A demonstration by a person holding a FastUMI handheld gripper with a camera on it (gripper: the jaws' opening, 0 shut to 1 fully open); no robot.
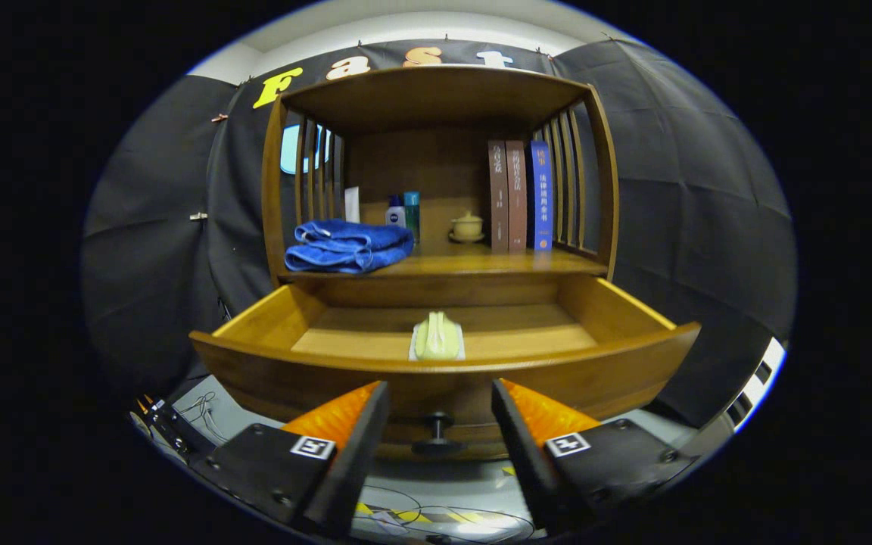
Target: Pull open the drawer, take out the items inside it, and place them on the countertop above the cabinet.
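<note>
Claw point(440, 397) spread wide, gripping nothing, level with drawer front. Drawer point(269, 367) pulled open; dark knob point(437, 433) in gap between fingers, untouched. Pale green item point(437, 336) lying inside drawer at 12 o'clock from claw, beyond front panel. Table point(481, 264) above: folded blue towel point(349, 246) at 11 o'clock, books point(519, 195) at 1 o'clock, small lidded cup point(468, 226) between them.

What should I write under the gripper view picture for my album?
Open gripper just off the knob of the pulled-out drawer, a pale green item lying inside.
</note>
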